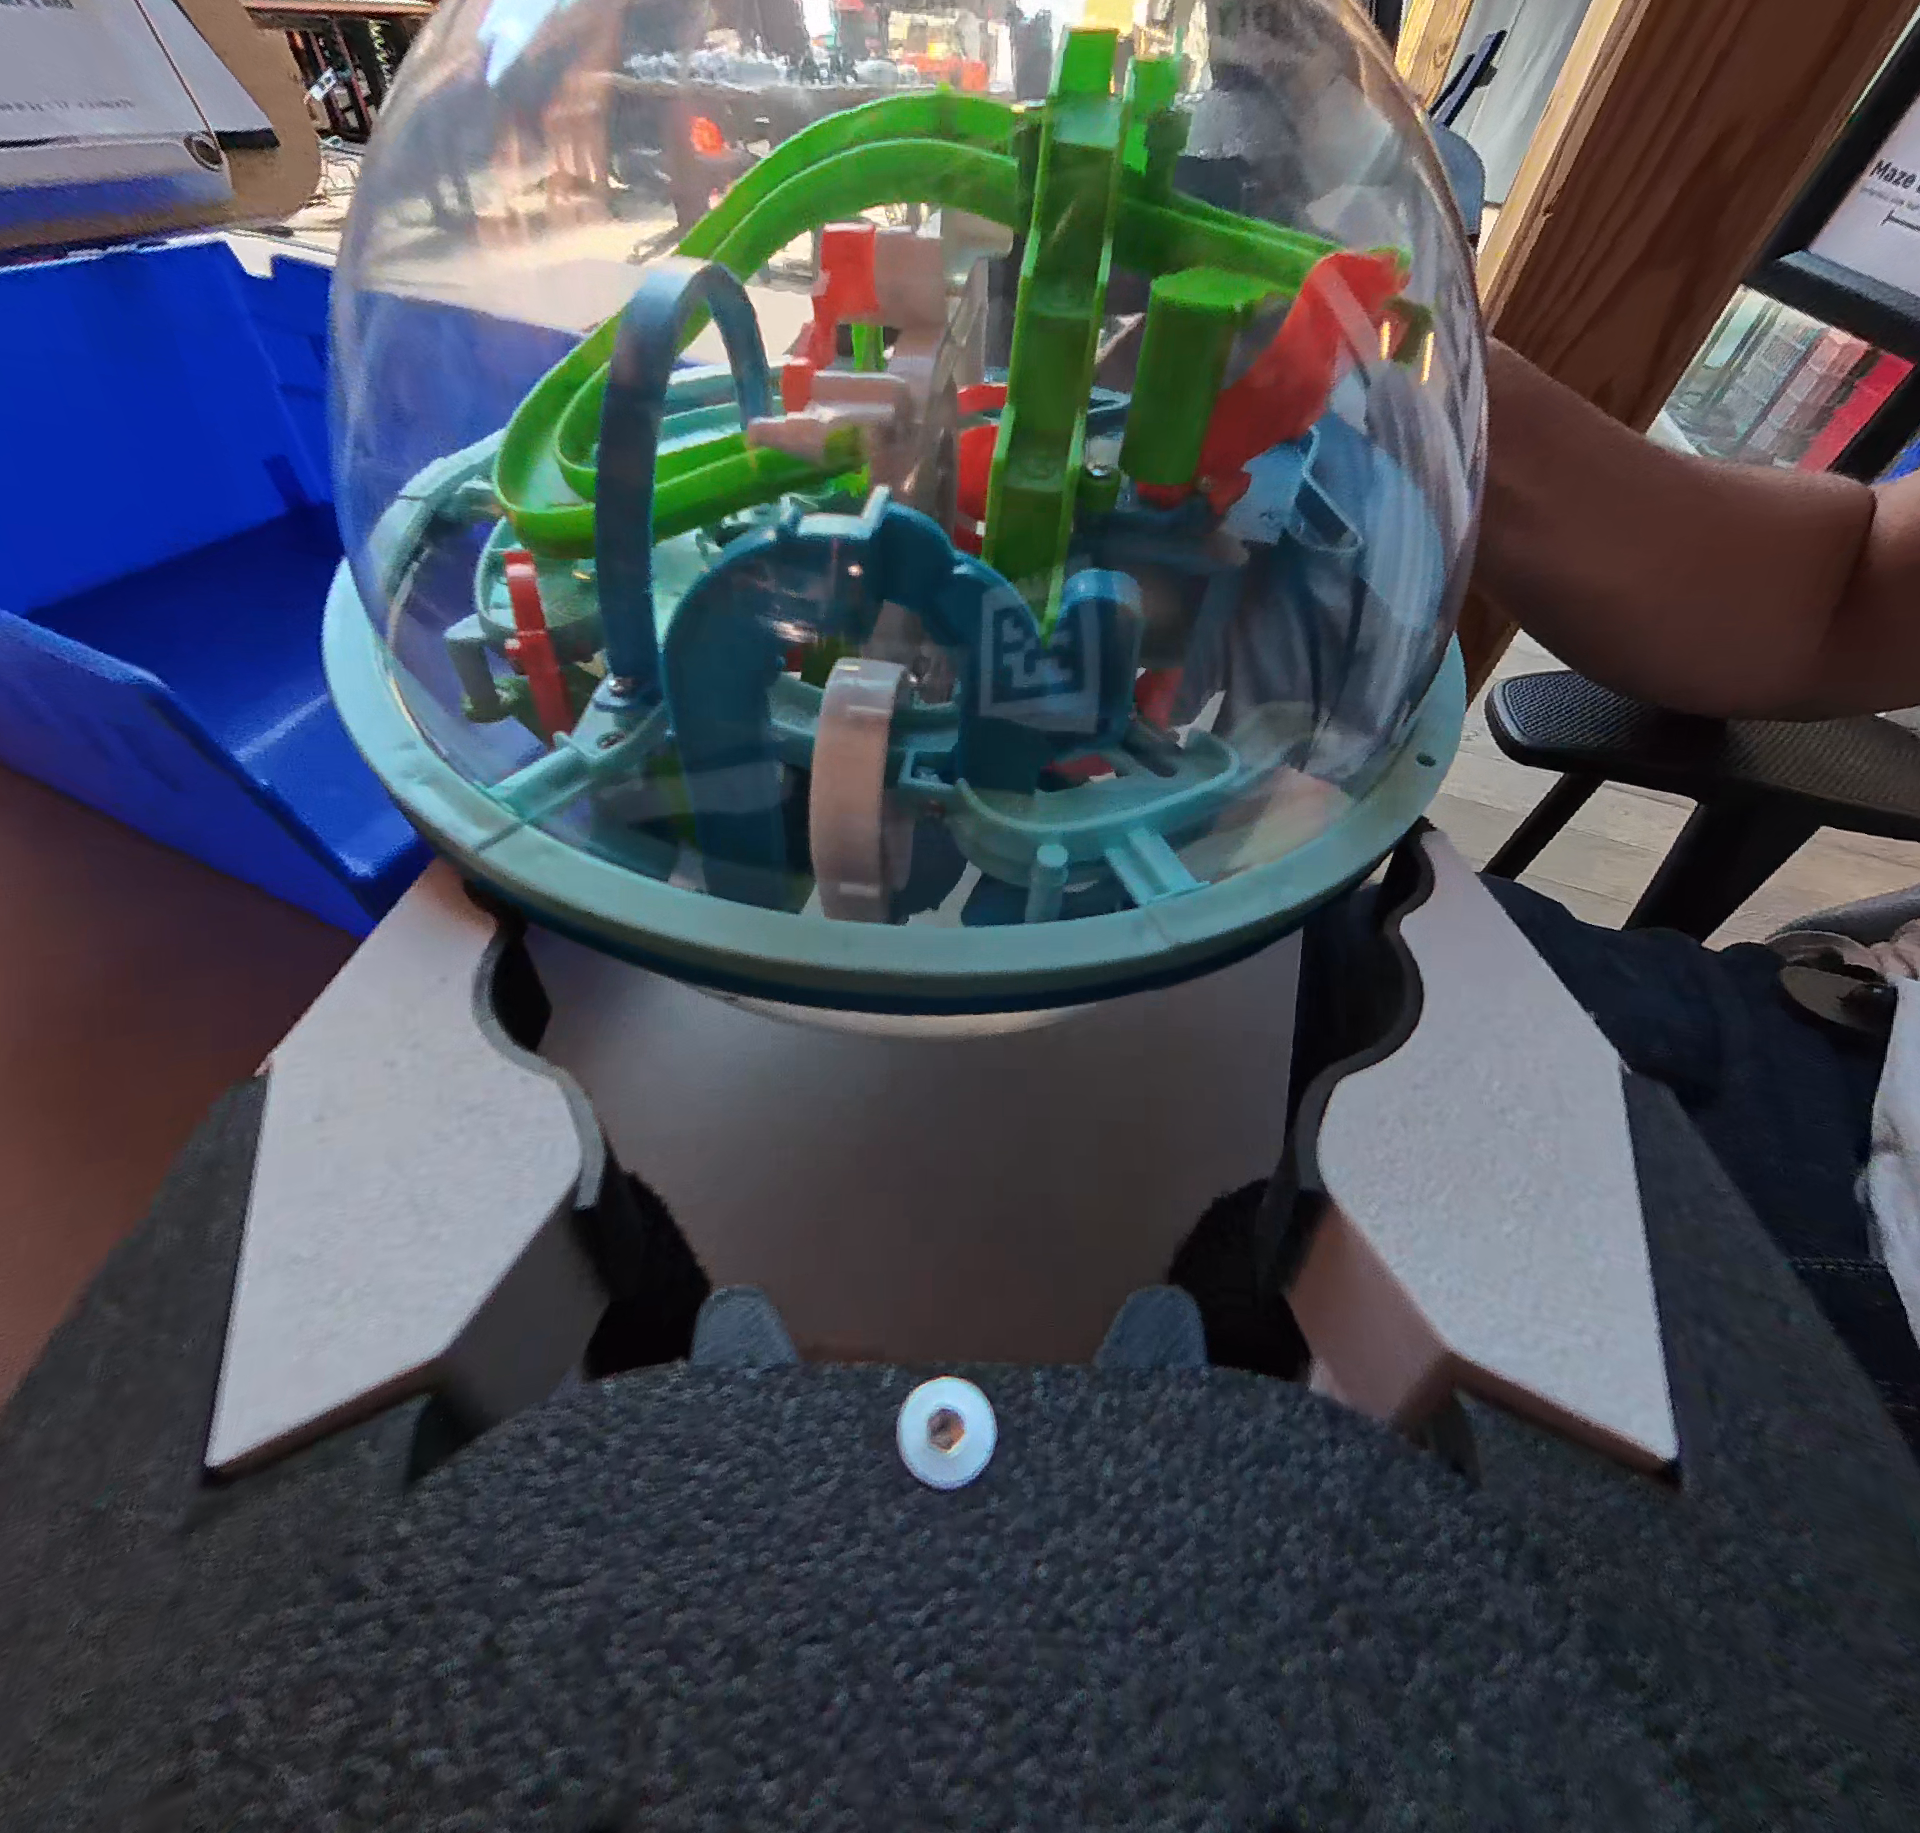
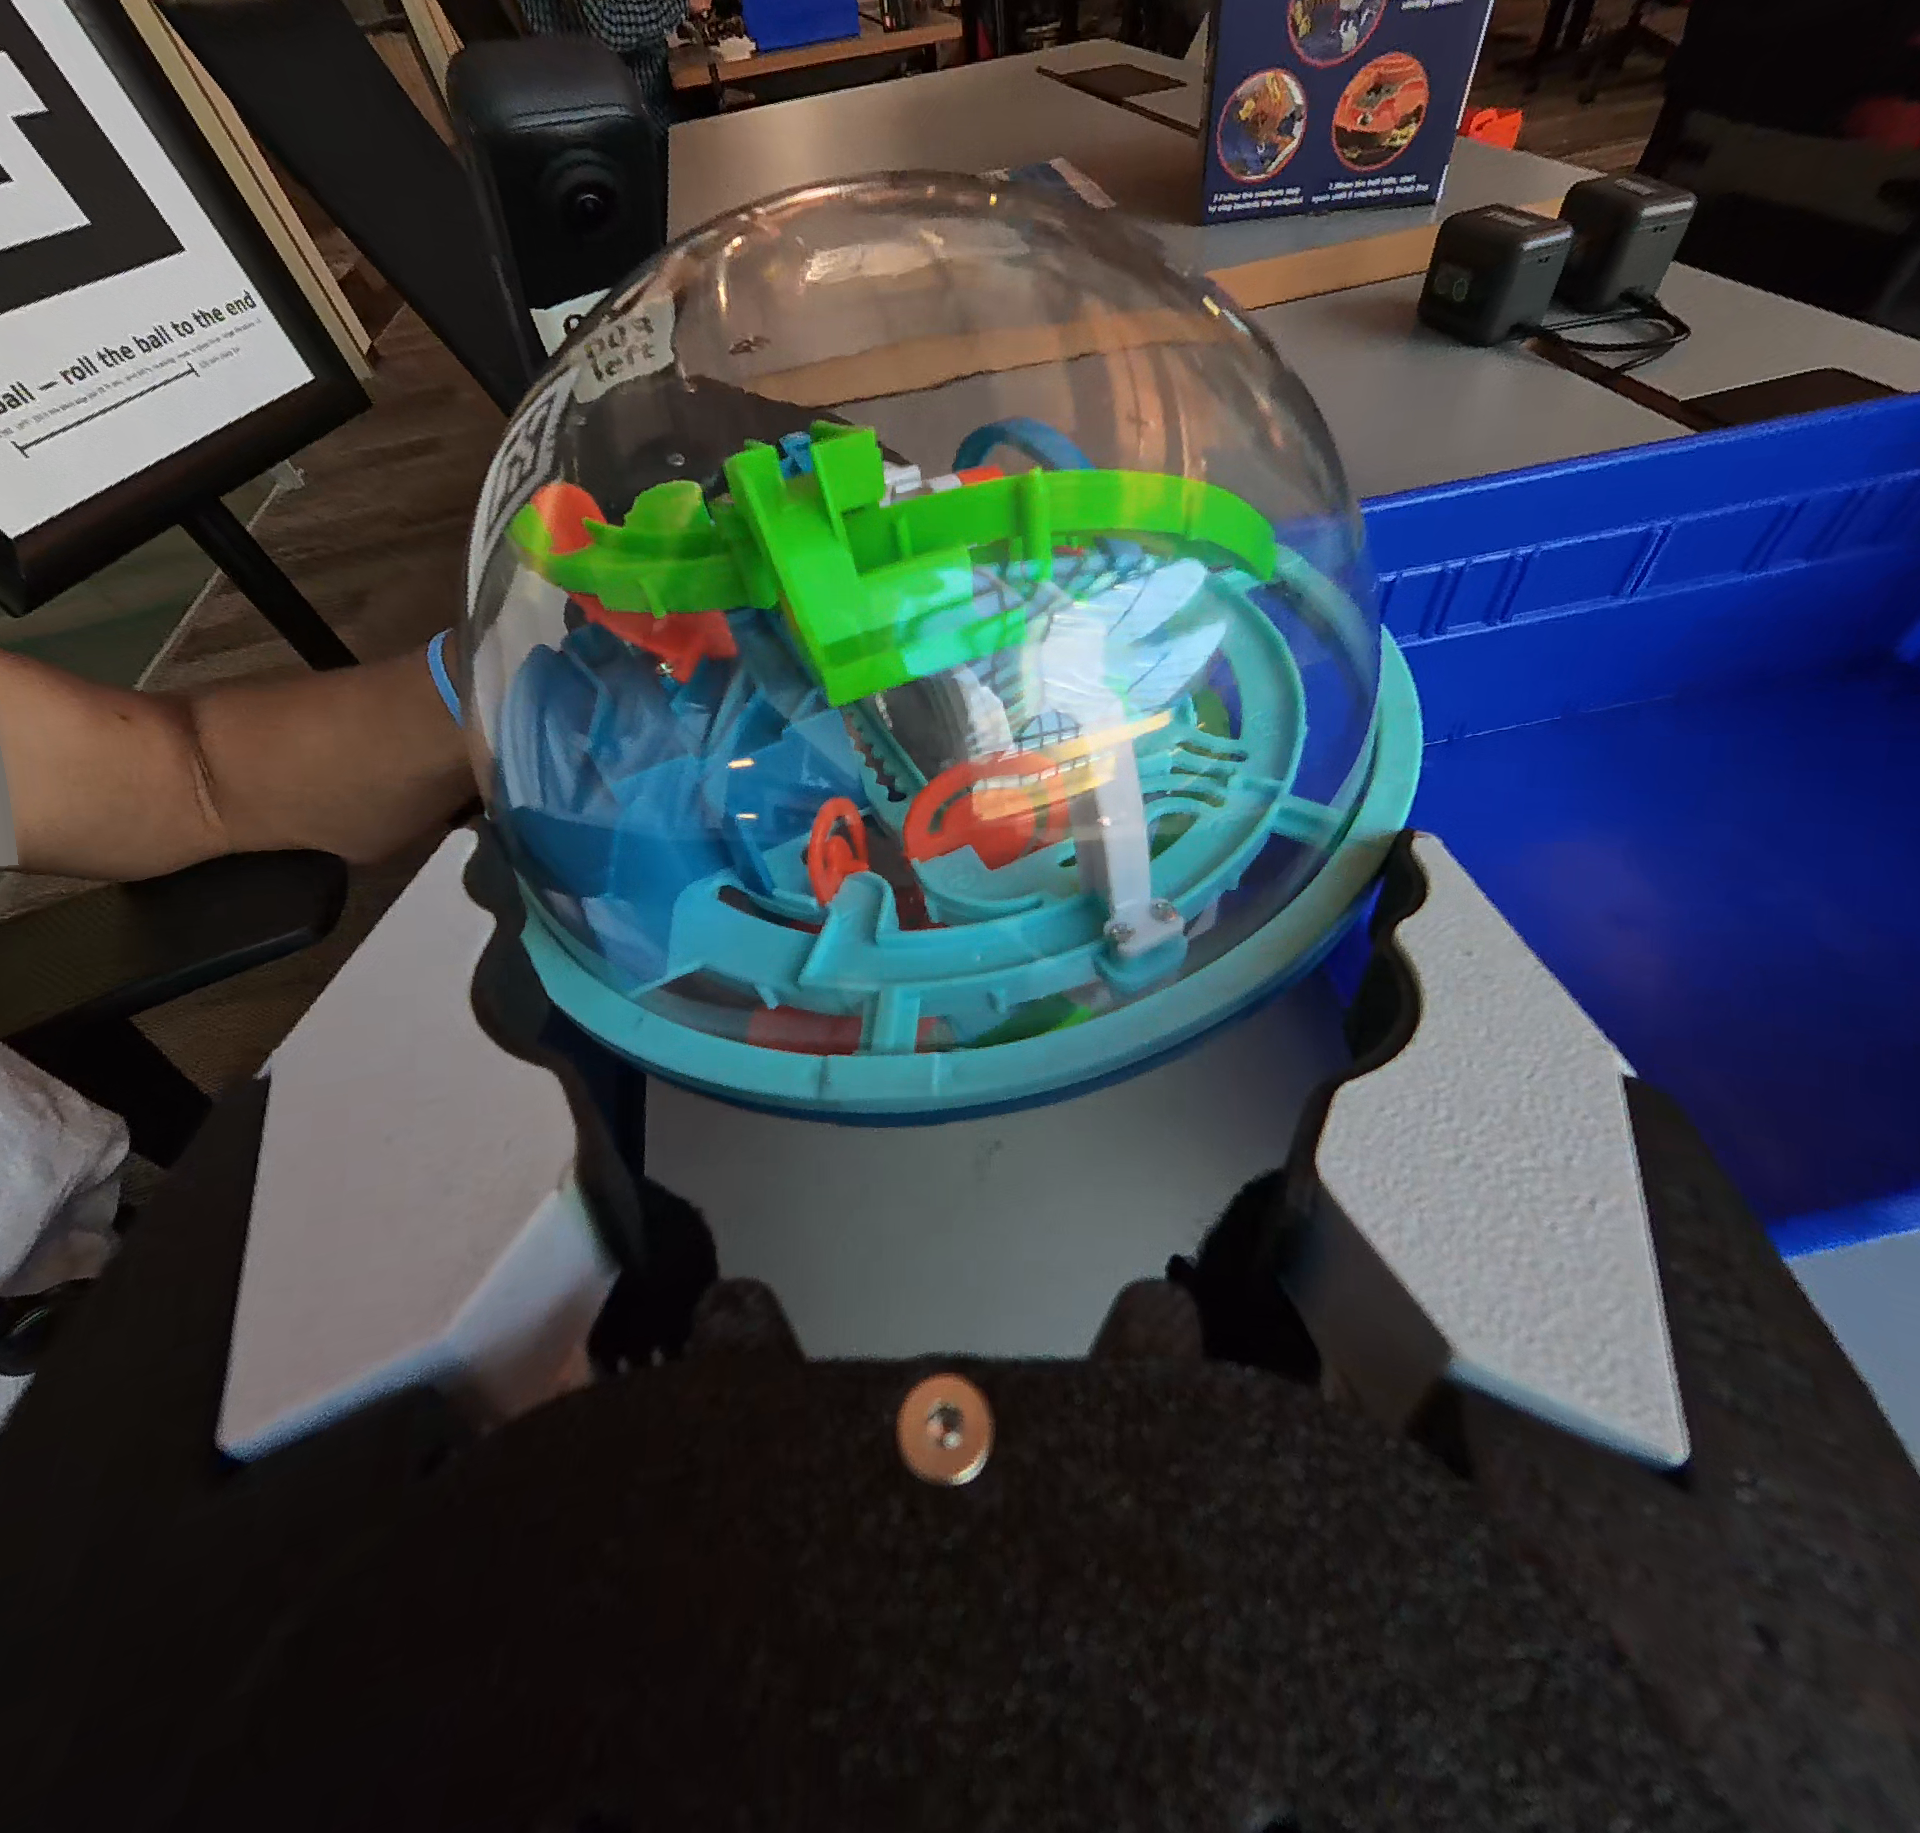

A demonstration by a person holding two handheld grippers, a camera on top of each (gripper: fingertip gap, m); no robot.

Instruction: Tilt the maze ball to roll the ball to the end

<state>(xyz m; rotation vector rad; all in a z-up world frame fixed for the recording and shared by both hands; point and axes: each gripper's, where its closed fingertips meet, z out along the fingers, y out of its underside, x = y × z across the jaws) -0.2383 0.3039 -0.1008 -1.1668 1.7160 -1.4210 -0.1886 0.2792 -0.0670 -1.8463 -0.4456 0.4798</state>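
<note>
So I had the maze ball (image 1: 904, 453) wedged between both sets of tongs, one on each side. My left tongs (image 1: 940, 910) were spread wide, and the teal rim (image 1: 727, 910) of the ball sat right in the notches of the two fingers (image 1: 436, 1087), black pads snug against it from what I could see. Same deal on the other side: my right tongs (image 2: 940, 962) were wide apart and clamped on that rim, the pads touching it at both ends.

The ball was up off the desk (image 2: 1039, 110), held in the air between the two grips and tipped a bit. The clear dome faced away from each camera, with green tracks (image 1: 790, 183) curling through the top, blue and teal ramps lower down and a few red bits mixed in. Couldn't pick out the little ball inside, too much blur and glare.

A blue bin (image 2: 1662, 744) sat just behind the ball, on the right in my right view. My forearm (image 1: 1683, 578) showed past the dome in the left view
</note>
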